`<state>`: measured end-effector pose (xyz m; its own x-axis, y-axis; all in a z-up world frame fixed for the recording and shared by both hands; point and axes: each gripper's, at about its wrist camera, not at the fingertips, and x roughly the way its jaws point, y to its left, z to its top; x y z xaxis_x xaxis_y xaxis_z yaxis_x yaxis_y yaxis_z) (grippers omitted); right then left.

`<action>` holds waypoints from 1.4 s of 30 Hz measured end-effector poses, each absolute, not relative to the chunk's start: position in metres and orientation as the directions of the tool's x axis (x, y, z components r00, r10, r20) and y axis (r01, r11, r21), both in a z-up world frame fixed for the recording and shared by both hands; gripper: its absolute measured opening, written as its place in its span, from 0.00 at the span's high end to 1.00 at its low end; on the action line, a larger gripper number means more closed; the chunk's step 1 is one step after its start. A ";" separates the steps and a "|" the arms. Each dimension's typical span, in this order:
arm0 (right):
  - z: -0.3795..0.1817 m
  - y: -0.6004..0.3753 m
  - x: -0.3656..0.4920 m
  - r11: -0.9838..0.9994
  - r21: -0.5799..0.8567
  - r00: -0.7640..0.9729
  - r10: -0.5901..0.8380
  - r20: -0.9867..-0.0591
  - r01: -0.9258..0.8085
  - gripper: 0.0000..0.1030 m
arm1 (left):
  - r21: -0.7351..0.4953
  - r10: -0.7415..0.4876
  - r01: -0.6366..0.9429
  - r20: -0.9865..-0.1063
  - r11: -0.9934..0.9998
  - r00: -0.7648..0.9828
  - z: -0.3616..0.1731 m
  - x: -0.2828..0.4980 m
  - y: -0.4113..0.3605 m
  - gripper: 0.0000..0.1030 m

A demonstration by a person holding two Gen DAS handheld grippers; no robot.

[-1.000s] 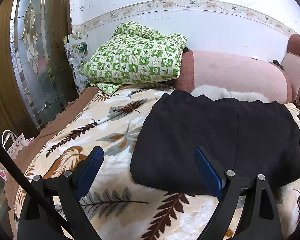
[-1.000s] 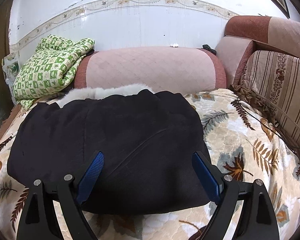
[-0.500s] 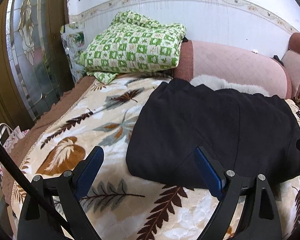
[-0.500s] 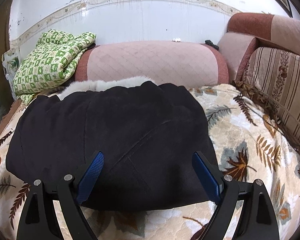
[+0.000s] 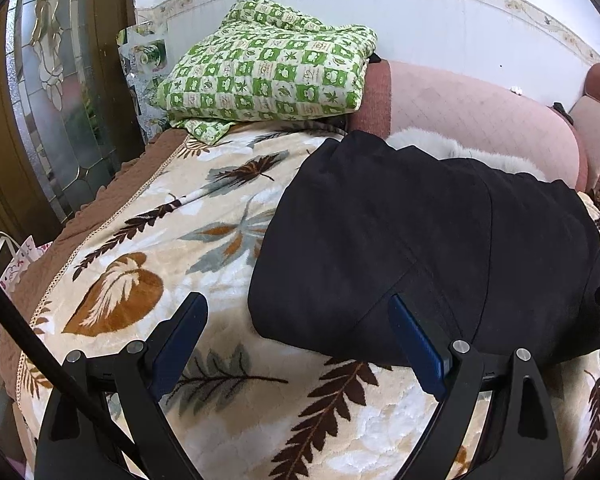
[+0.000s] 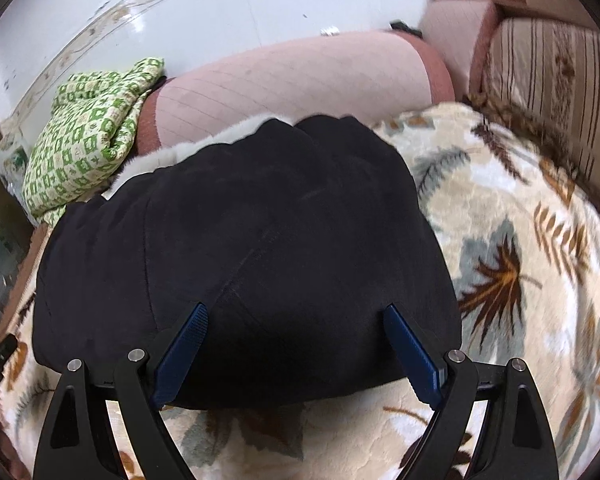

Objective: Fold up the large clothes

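At the bottom of the left wrist view we see our left gripper (image 5: 298, 322), its blue-padded fingers (image 5: 414, 338) spread wide and holding nothing. In the right wrist view our right gripper (image 6: 296, 330) is the same, fingers (image 6: 182, 350) spread apart over the near edge of the garment. Under both lies the cream plush blanket with brown and grey leaf print (image 5: 228, 412), which covers the sofa seat. The folded black thick garment (image 6: 244, 236) rests on this blanket; it fills the centre of the right wrist view and the right half of the left wrist view (image 5: 432, 248). Some white fur trim (image 5: 452, 148) shows at its far edge. Behind it is the pink quilted sofa backrest (image 5: 472, 116). In the upper middle of the left wrist view, a green and white checkered folded quilt (image 5: 268, 68) lies beside the backrest.
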<state>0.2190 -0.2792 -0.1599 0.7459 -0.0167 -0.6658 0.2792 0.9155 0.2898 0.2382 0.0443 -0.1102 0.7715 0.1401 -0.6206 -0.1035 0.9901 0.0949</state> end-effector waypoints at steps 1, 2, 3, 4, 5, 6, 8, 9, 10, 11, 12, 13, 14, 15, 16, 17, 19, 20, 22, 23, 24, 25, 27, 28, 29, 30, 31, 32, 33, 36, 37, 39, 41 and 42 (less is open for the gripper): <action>-0.161 -0.281 0.219 0.910 0.304 0.742 -0.007 -0.670 0.282 0.11 | 0.096 0.141 -0.104 -0.621 0.990 0.771 -0.110 0.239 0.045 0.12; -0.164 -0.285 0.219 0.900 0.326 0.738 0.009 -0.675 0.288 0.11 | 0.097 0.142 -0.104 -0.620 0.990 0.771 -0.111 0.238 0.044 0.12; -0.166 -0.289 0.218 0.893 0.342 0.735 0.018 -0.677 0.293 0.11 | 0.096 0.142 -0.105 -0.620 0.990 0.771 -0.111 0.238 0.044 0.12; -0.166 -0.290 0.217 0.890 0.347 0.735 0.019 -0.678 0.297 0.11 | 0.098 0.144 -0.106 -0.621 0.990 0.771 -0.111 0.239 0.045 0.12; -0.167 -0.293 0.215 0.887 0.346 0.734 0.013 -0.679 0.304 0.11 | 0.097 0.143 -0.105 -0.621 0.990 0.771 -0.111 0.238 0.044 0.12; -0.167 -0.294 0.214 0.887 0.342 0.733 0.006 -0.680 0.310 0.11 | 0.098 0.144 -0.106 -0.622 0.990 0.769 -0.112 0.238 0.044 0.12; -0.168 -0.299 0.212 0.884 0.337 0.730 -0.007 -0.683 0.324 0.11 | 0.100 0.147 -0.108 -0.626 0.989 0.766 -0.113 0.239 0.045 0.12; -0.169 -0.302 0.210 0.880 0.340 0.728 -0.010 -0.685 0.332 0.11 | 0.105 0.151 -0.109 -0.628 0.989 0.763 -0.115 0.240 0.046 0.12; -0.169 -0.305 0.209 0.875 0.346 0.727 -0.010 -0.687 0.339 0.11 | 0.108 0.154 -0.110 -0.630 0.988 0.761 -0.116 0.240 0.046 0.12; -0.170 -0.308 0.207 0.870 0.351 0.725 -0.010 -0.688 0.346 0.11 | 0.111 0.156 -0.111 -0.633 0.988 0.758 -0.118 0.241 0.047 0.12; -0.170 -0.312 0.206 0.865 0.357 0.724 -0.010 -0.690 0.352 0.11 | 0.109 0.154 -0.110 -0.640 0.988 0.753 -0.119 0.243 0.049 0.12; -0.171 -0.316 0.203 0.859 0.364 0.723 -0.011 -0.691 0.360 0.11 | 0.102 0.147 -0.107 -0.647 0.989 0.748 -0.120 0.245 0.051 0.12; -0.171 -0.321 0.200 0.851 0.373 0.723 -0.012 -0.691 0.371 0.11 | 0.084 0.133 -0.103 -0.660 0.991 0.740 -0.121 0.247 0.055 0.12; -0.172 -0.328 0.195 0.836 0.390 0.722 -0.012 -0.692 0.387 0.11 | 0.052 0.113 -0.106 -0.679 0.993 0.725 -0.123 0.251 0.062 0.12; -0.174 -0.333 0.193 0.825 0.403 0.722 -0.009 -0.692 0.396 0.10 | 0.018 0.093 -0.112 -0.695 0.994 0.713 -0.125 0.255 0.068 0.12; -0.176 -0.340 0.189 0.806 0.428 0.721 0.003 -0.693 0.408 0.10 | -0.010 0.075 -0.116 -0.705 0.993 0.705 -0.126 0.258 0.072 0.12; -0.185 -0.353 0.184 0.766 0.477 0.716 0.032 -0.697 0.430 0.10 | -0.082 0.030 -0.130 -0.728 0.988 0.685 -0.130 0.263 0.084 0.12; -0.190 -0.357 0.182 0.746 0.499 0.711 0.049 -0.701 0.440 0.10 | -0.120 0.004 -0.136 -0.739 0.983 0.674 -0.132 0.267 0.091 0.12; -0.200 -0.365 0.181 0.693 0.560 0.708 0.099 -0.699 0.455 0.10 | -0.178 -0.044 -0.137 -0.751 0.974 0.659 -0.137 0.272 0.099 0.12; -0.206 -0.369 0.180 0.654 0.602 0.713 0.134 -0.688 0.458 0.10 | -0.199 -0.063 -0.137 -0.754 0.970 0.654 -0.139 0.273 0.102 0.12; -0.211 -0.372 0.180 0.607 0.651 0.721 0.177 -0.670 0.456 0.10 | -0.234 -0.093 -0.137 -0.759 0.963 0.644 -0.142 0.276 0.105 0.12; -0.215 -0.372 0.181 0.573 0.687 0.729 0.211 -0.651 0.448 0.10 | -0.284 -0.139 -0.134 -0.762 0.949 0.632 -0.145 0.279 0.110 0.12; -0.220 -0.369 0.186 0.519 0.743 0.740 0.274 -0.614 0.424 0.09 | -0.373 -0.220 -0.133 -0.759 0.918 0.612 -0.152 0.283 0.117 0.12; -0.221 -0.367 0.188 0.512 0.752 0.740 0.290 -0.606 0.416 0.09 | -0.415 -0.259 -0.134 -0.756 0.900 0.601 -0.155 0.285 0.120 0.12; -0.222 -0.363 0.191 0.512 0.757 0.737 0.307 -0.602 0.406 0.09 | -0.469 -0.310 -0.140 -0.750 0.872 0.584 -0.160 0.288 0.125 0.12; -0.222 -0.359 0.194 0.520 0.753 0.730 0.313 -0.608 0.403 0.09 | -0.518 -0.355 -0.151 -0.742 0.842 0.568 -0.165 0.291 0.129 0.12; -0.223 -0.355 0.196 0.531 0.745 0.723 0.315 -0.615 0.403 0.09 | -0.568 -0.399 -0.169 -0.730 0.805 0.555 -0.171 0.294 0.134 0.12; -0.223 -0.350 0.199 0.540 0.740 0.718 0.316 -0.620 0.401 0.09 | -0.590 -0.416 -0.180 -0.724 0.787 0.551 -0.173 0.295 0.137 0.12; -0.223 -0.346 0.202 0.546 0.738 0.713 0.322 -0.623 0.397 0.09 | -0.608 -0.427 -0.196 -0.718 0.770 0.549 -0.175 0.295 0.141 0.12; -0.227 -0.341 0.207 0.554 0.734 0.708 0.328 -0.626 0.392 0.08 | -0.596 -0.401 -0.200 -0.715 0.777 0.572 -0.168 0.294 0.145 0.12; -0.228 -0.341 0.209 0.556 0.733 0.709 0.325 -0.626 0.393 0.07 | -0.589 -0.391 -0.195 -0.714 0.784 0.581 -0.165 0.294 0.146 0.12; -0.230 -0.340 0.212 0.556 0.737 0.715 0.324 -0.619 0.386 0.07 | -0.577 -0.375 -0.182 -0.707 0.796 0.600 -0.160 0.294 0.146 0.12; -0.231 -0.341 0.213 0.555 0.741 0.722 0.323 -0.612 0.379 0.06 | -0.570 -0.374 -0.170 -0.707 0.804 0.601 -0.161 0.297 0.146 0.12; -0.232 -0.341 0.214 0.554 0.743 0.725 0.325 -0.608 0.375 0.06 | -0.569 -0.382 -0.160 -0.709 0.807 0.593 -0.164 0.299 0.144 0.12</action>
<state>0.2142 -0.3408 -0.2321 0.7245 0.3251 -0.6078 0.3751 0.5538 0.7434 0.2994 0.1445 -0.1645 0.5928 -0.3820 -0.7090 -0.1605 0.8067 -0.5688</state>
